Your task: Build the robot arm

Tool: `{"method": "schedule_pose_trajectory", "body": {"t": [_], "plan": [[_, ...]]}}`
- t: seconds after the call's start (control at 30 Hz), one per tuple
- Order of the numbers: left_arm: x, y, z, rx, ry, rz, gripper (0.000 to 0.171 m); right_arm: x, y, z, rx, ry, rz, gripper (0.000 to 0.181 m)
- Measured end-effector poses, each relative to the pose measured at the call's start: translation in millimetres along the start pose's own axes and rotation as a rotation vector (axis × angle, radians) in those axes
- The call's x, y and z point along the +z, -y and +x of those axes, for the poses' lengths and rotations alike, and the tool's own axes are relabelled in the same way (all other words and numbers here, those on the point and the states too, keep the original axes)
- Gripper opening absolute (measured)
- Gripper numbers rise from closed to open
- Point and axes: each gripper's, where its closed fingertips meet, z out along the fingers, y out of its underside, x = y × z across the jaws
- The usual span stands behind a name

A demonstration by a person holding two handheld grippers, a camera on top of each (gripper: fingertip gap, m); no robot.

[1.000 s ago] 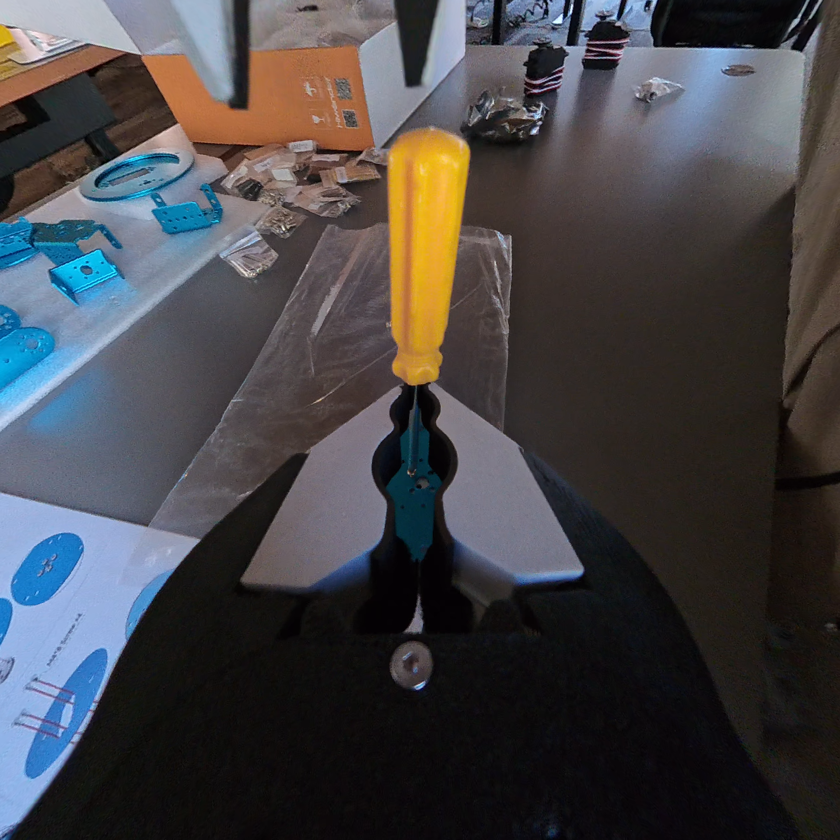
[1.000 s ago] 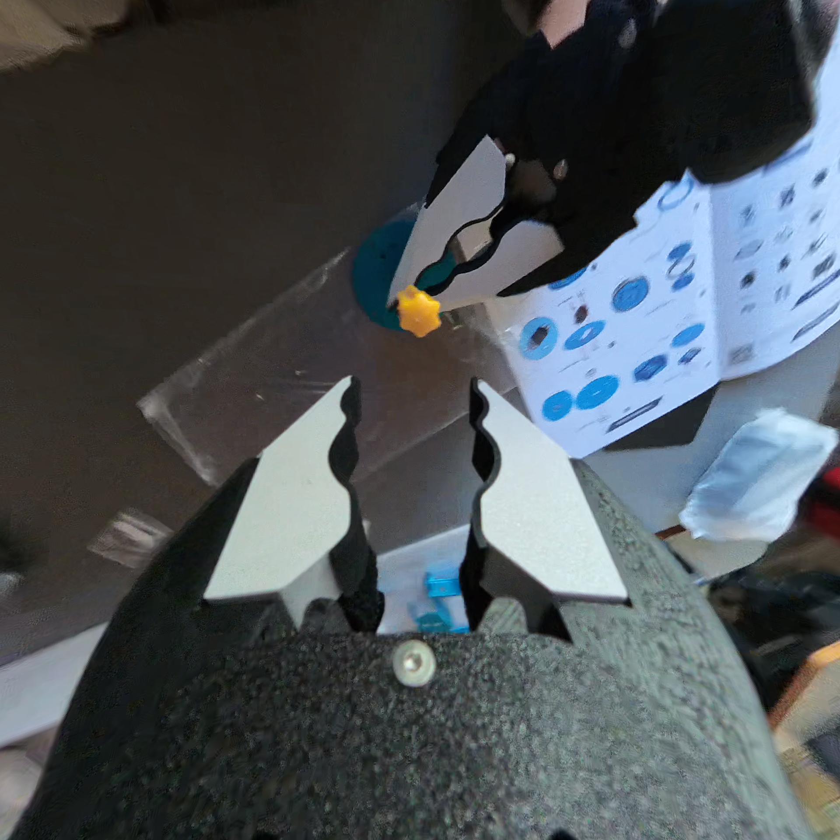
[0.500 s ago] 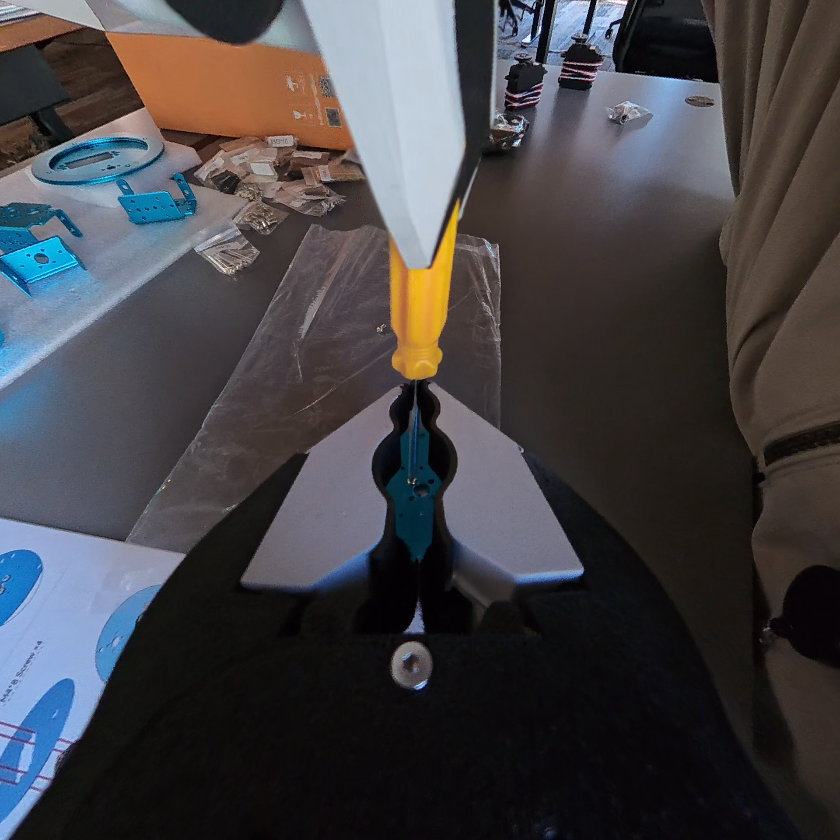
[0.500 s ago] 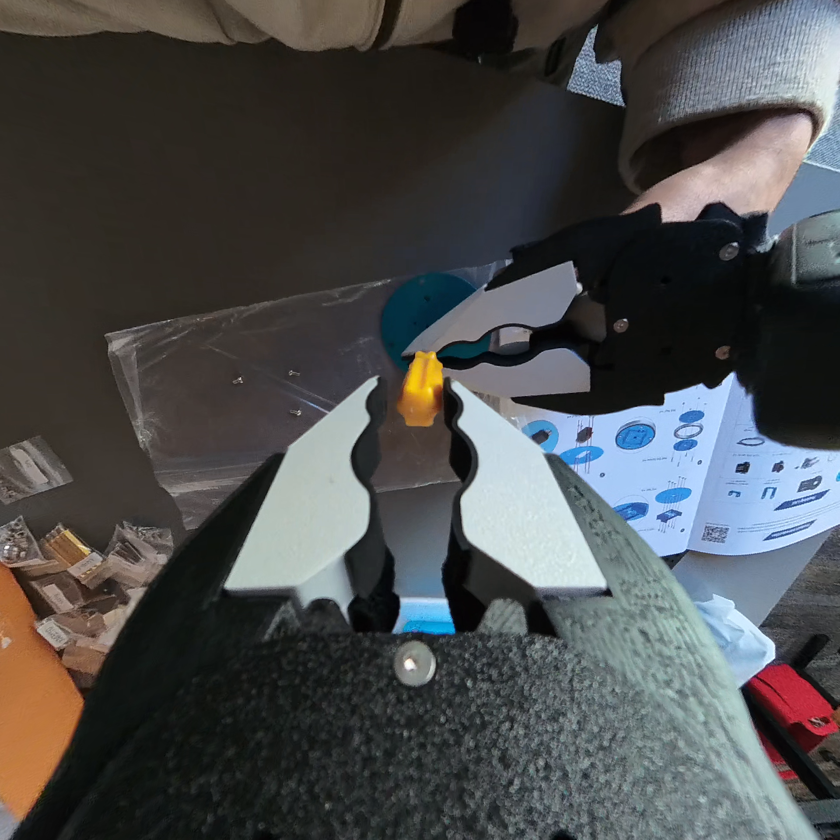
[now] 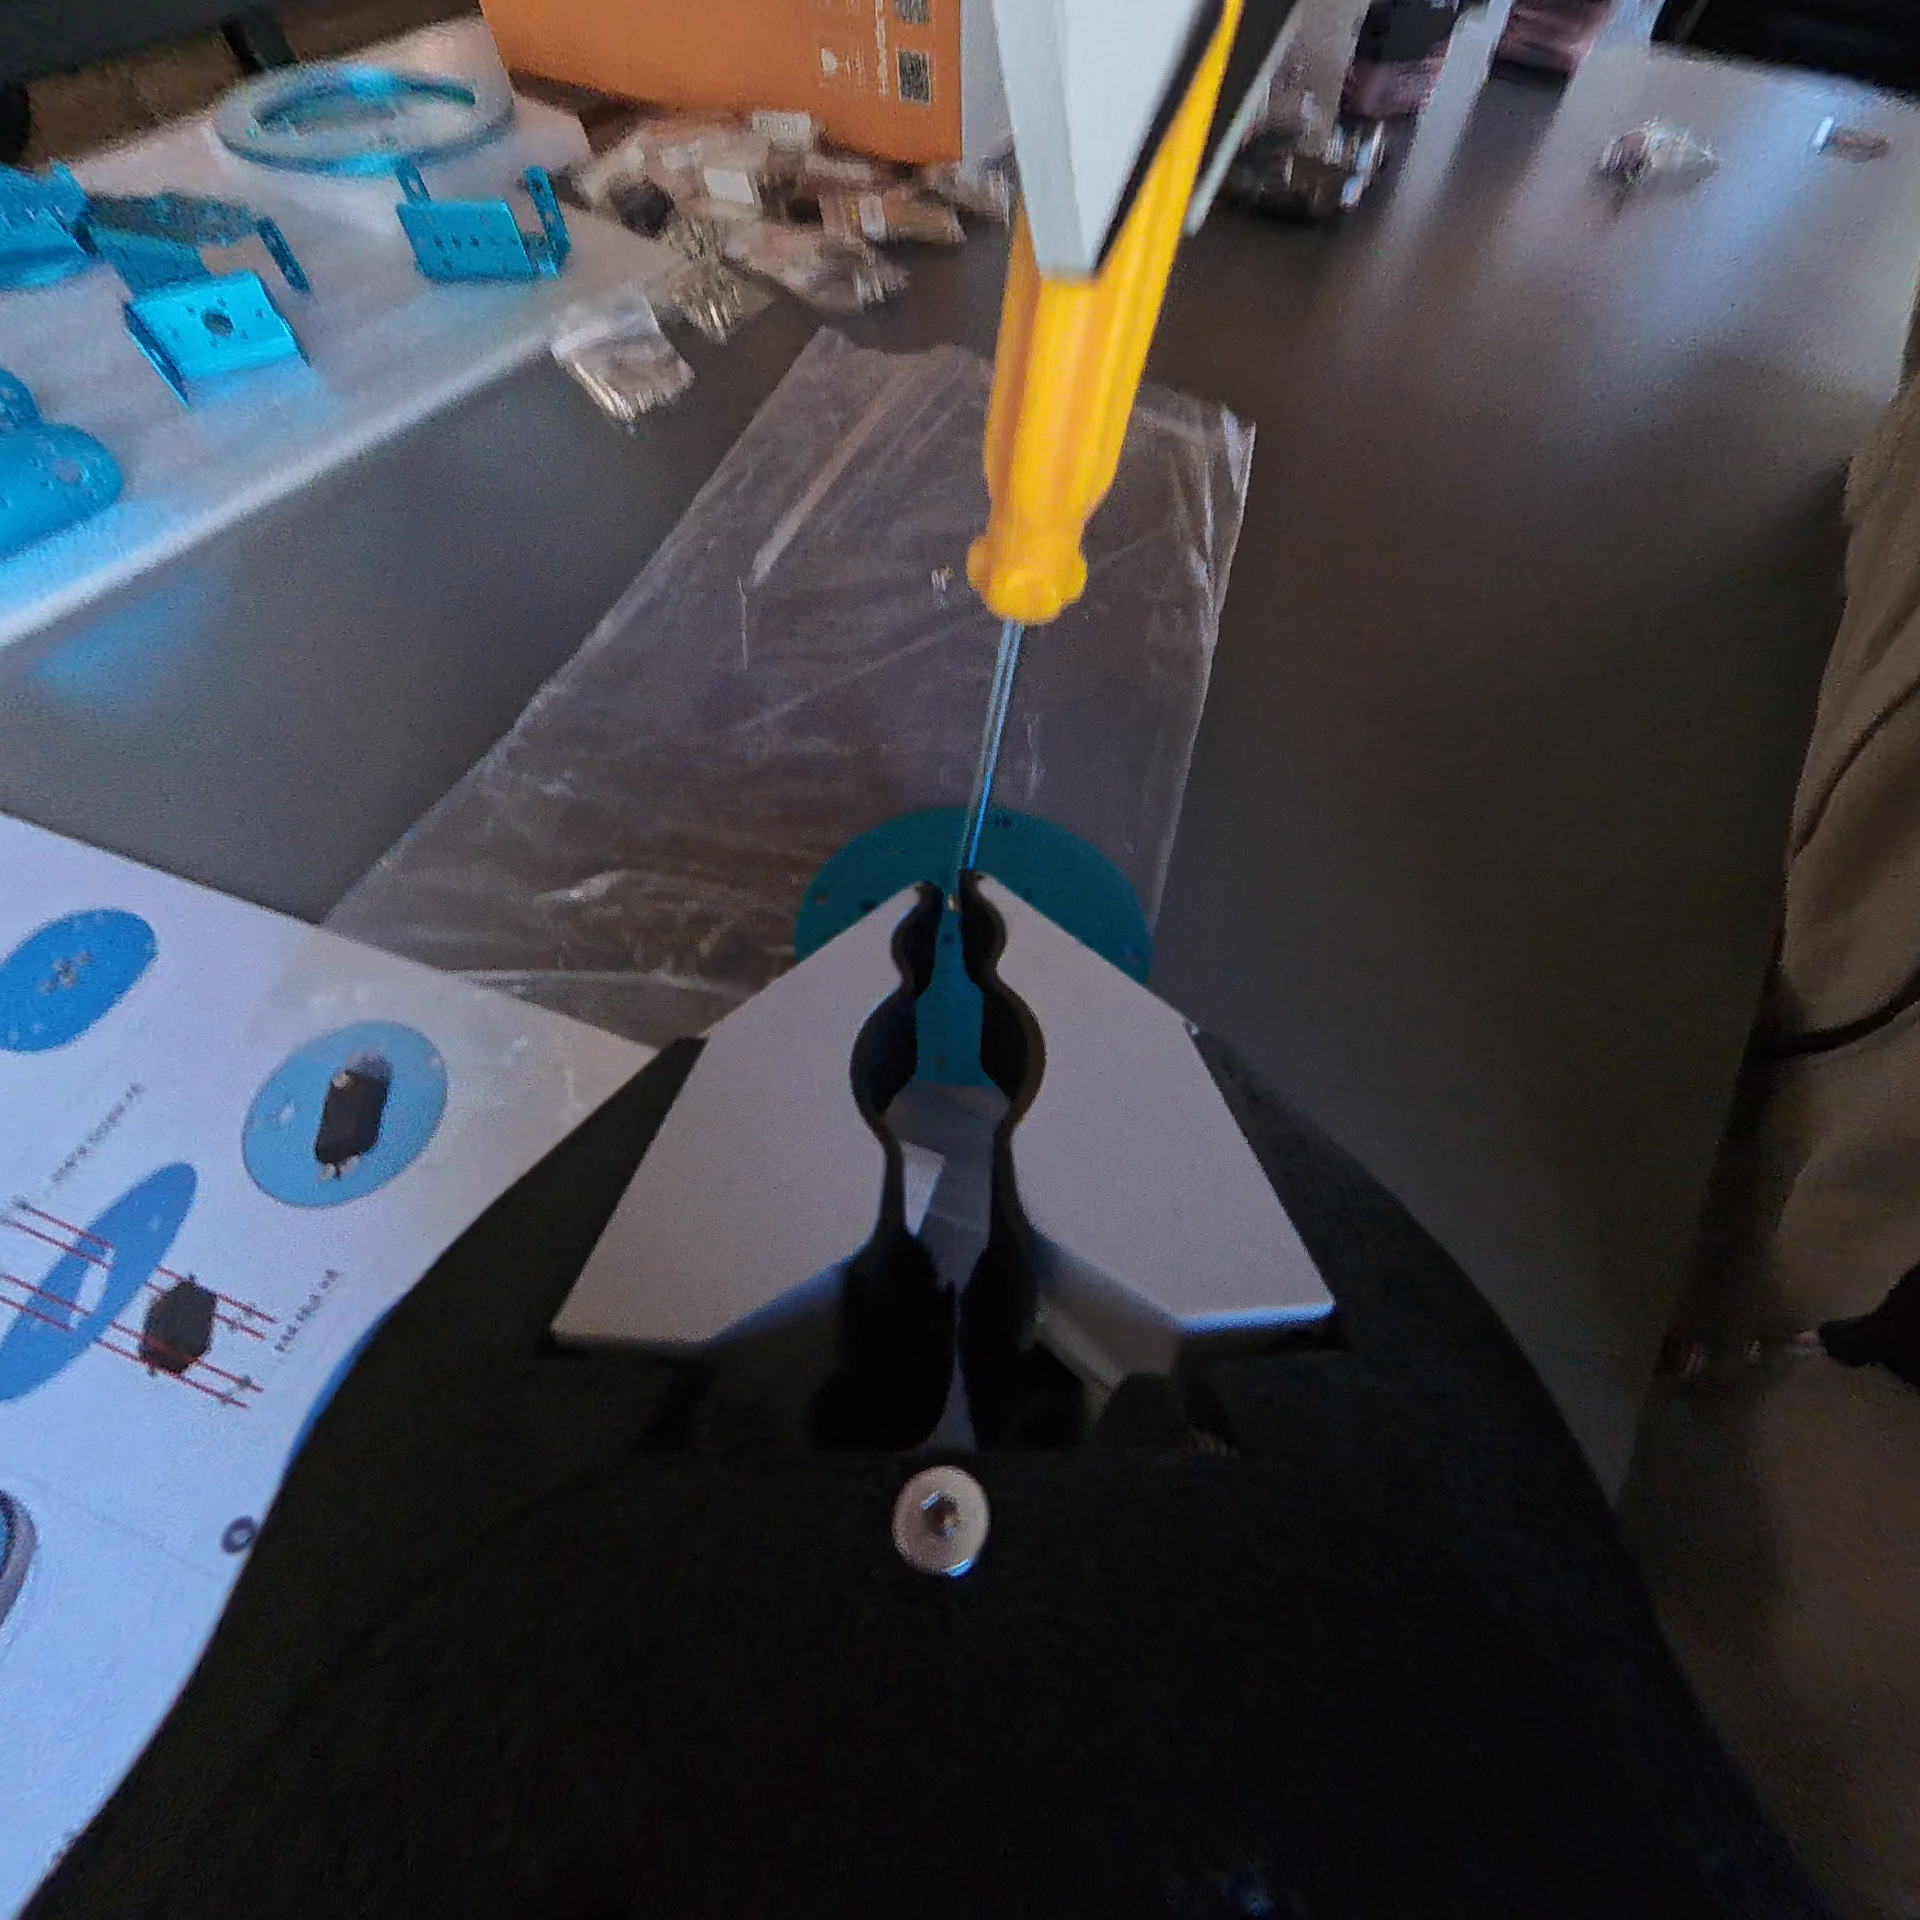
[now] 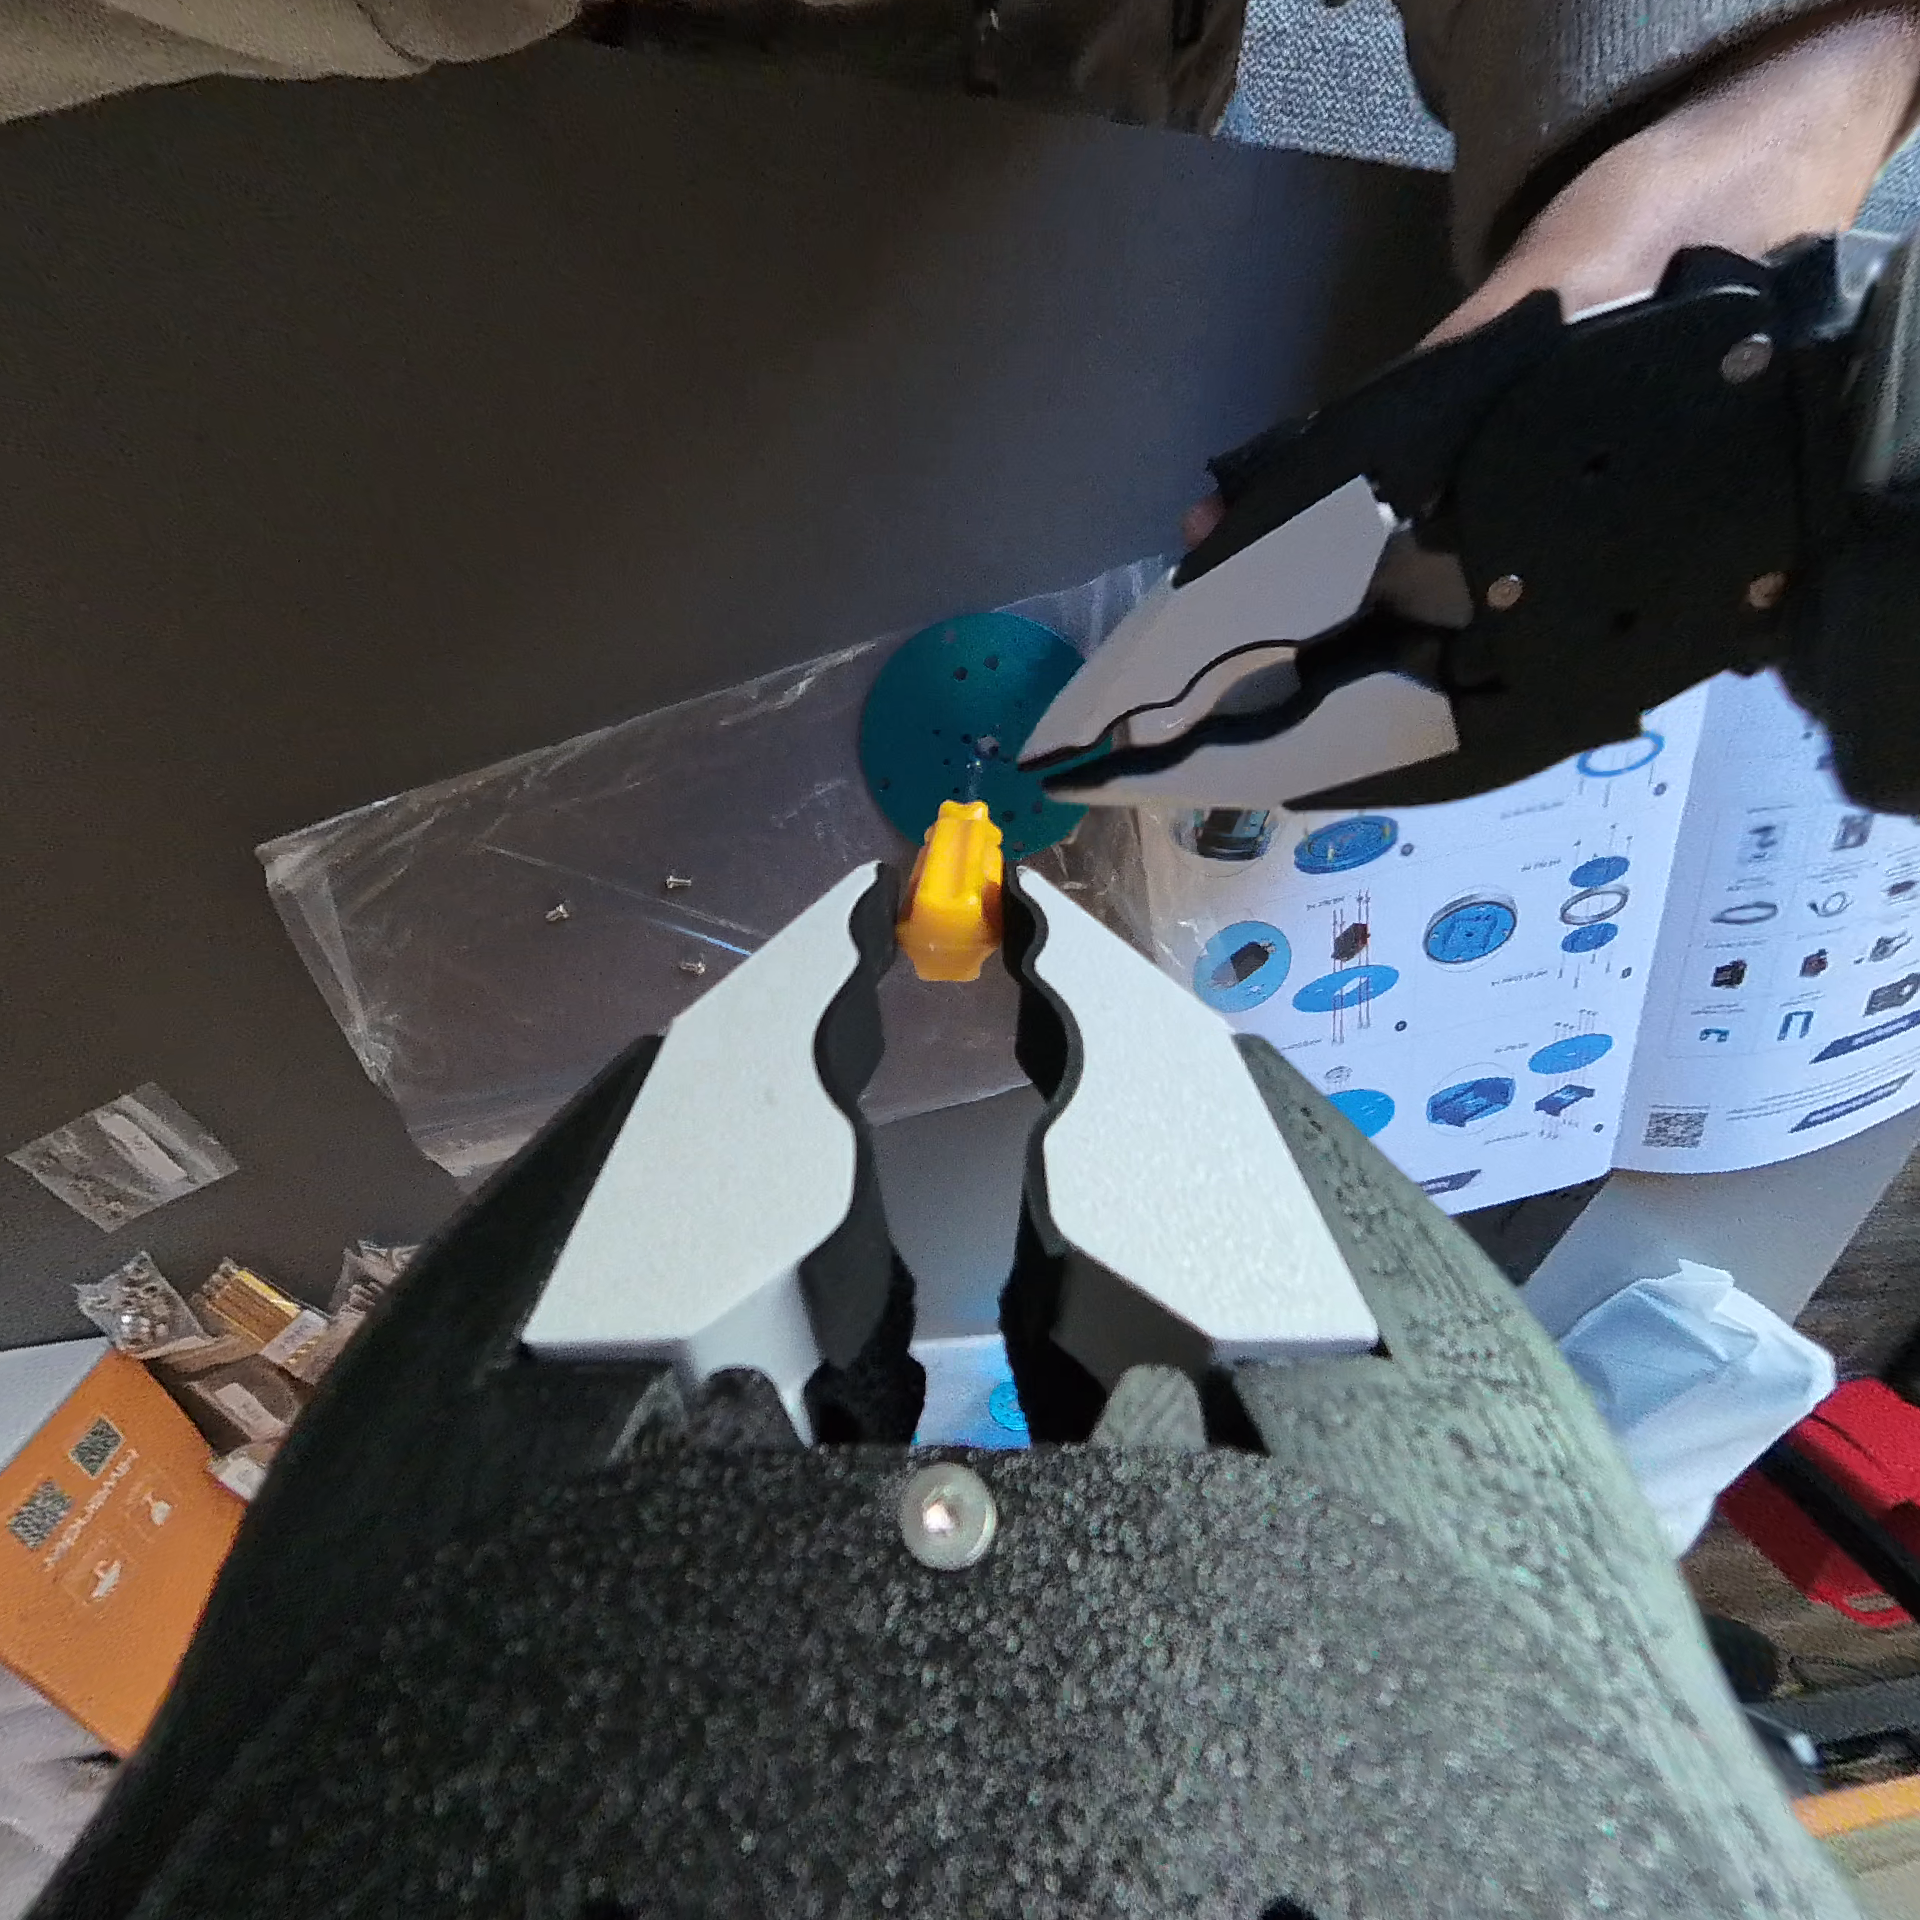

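A screwdriver with a yellow handle (image 5: 1070, 353) and a thin shaft (image 5: 992, 748) stands tilted over a teal round disc (image 5: 1081, 883) that lies on a clear plastic sheet (image 5: 831, 675). My right gripper (image 6: 948, 878) comes from above and is shut on the handle (image 6: 951, 904); it also shows in the left wrist view (image 5: 1112, 249). My left gripper (image 5: 948, 883) is shut, its tips pinched at the shaft's lower end just above the disc (image 6: 935, 707). It shows from the side in the right wrist view (image 6: 1029, 769), held by a person's hand (image 6: 1662, 208).
A printed instruction sheet (image 5: 156, 1143) lies left of my left gripper. Blue metal brackets (image 5: 483, 234) on a white board, small hardware bags (image 5: 790, 218) and an orange box (image 5: 727, 52) lie beyond. Loose screws (image 6: 561, 912) rest on the plastic sheet. Some 9 centimetres of space lies between my two pairs of fingers.
My right gripper came in and closed on the yellow handle. The handle now stands farther from my left tips, baring the shaft. More of the disc shows under my left gripper.
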Motion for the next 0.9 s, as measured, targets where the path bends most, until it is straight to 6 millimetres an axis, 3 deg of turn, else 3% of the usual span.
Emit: {"method": "schedule_pose_trajectory", "body": {"t": [0.1, 0.33, 0.6, 0.9], "plan": [[10, -22, 0, 0.014, 0.008, -0.143, 0.0, 0, 1, 4, 0.062, 0.008, 0.014, 0.019], [13, -28, 0, -0.009, 0.02, -0.174, 0.0, -1, 1, 20, 0.341, 0.012, 0.059, 0.019], [13, -28, -1, 0.004, 0.037, -0.175, 0.0, 1, -1, 37, 0.83, -0.038, 0.107, 0.019], [14, -29, -1, 0.037, 0.07, -0.176, 0.0, 1, -12, 40, 1.392, -0.216, -0.005, 0.019]]}}
